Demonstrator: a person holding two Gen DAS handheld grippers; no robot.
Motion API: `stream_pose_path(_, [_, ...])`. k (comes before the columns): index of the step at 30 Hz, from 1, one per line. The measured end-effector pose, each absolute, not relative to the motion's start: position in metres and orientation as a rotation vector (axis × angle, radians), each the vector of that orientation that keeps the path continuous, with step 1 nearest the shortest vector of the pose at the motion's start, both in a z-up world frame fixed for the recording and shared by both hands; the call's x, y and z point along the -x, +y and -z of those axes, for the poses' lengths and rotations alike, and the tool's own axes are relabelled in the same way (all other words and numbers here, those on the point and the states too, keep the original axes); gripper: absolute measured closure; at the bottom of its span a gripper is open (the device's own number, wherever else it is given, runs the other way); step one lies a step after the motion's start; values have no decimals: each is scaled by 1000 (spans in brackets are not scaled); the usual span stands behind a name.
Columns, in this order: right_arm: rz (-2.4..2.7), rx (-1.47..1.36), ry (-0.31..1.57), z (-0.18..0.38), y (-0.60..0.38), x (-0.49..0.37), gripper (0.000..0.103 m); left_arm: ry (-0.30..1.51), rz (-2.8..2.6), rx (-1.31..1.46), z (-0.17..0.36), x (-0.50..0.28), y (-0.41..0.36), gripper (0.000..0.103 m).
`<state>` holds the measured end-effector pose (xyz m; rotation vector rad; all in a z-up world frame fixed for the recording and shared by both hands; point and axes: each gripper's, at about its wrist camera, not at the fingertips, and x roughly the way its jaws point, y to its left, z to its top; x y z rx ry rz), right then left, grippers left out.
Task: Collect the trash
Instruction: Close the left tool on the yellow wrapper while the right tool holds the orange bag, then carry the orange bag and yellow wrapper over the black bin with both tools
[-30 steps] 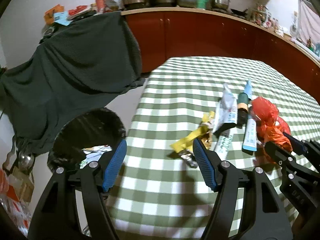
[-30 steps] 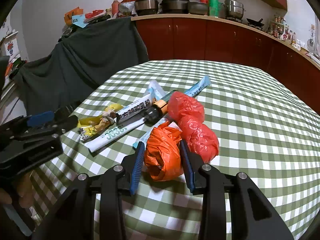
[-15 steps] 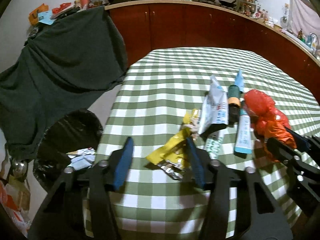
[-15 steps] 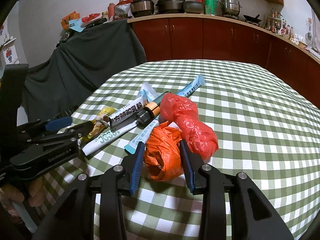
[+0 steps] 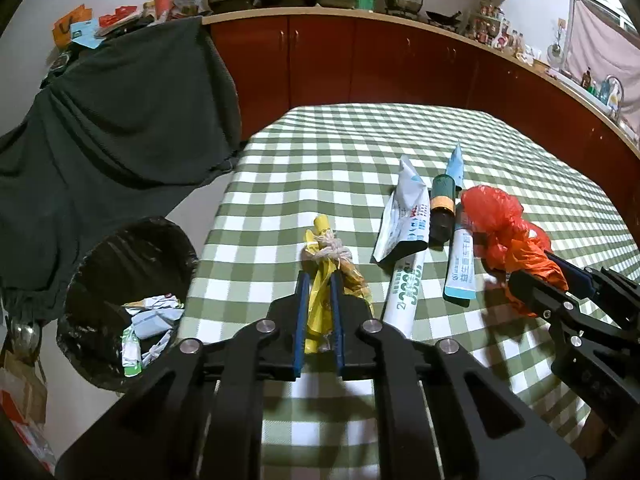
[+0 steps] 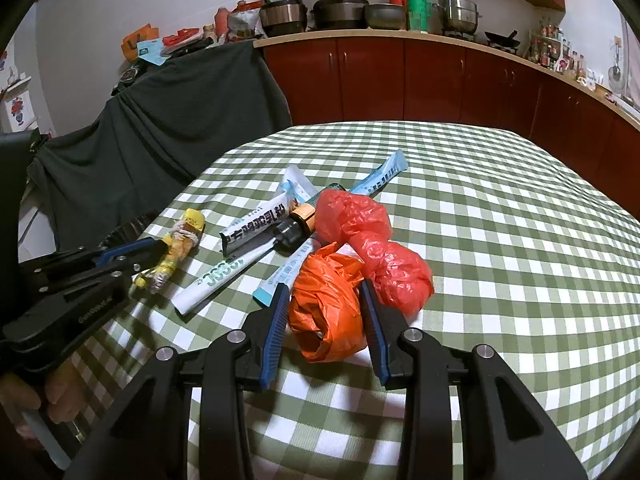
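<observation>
checked tablecloth (image 6: 500, 208) | red cabinets (image 6: 432, 76) | black bin (image 5: 128, 280) beside table

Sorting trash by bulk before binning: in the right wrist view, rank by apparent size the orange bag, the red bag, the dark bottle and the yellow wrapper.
1. red bag and orange bag: alike, and the orange one is nearer, so unranked.
2. yellow wrapper.
3. dark bottle, partly hidden behind the red bag.

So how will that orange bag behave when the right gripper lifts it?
The orange bag is crumpled thin plastic, so probably very light and floppy; it should squash between the right gripper fingers rather than resist. Its loose folds may slip or trail. It touches the red bag, which might drag along.
</observation>
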<state>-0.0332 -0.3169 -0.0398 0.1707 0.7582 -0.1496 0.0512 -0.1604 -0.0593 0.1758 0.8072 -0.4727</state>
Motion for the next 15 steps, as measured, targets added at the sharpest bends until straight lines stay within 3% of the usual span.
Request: stream_pose_path(15, [133, -142, 720, 23, -298, 42, 66, 759, 396, -127, 41, -37, -117, 102])
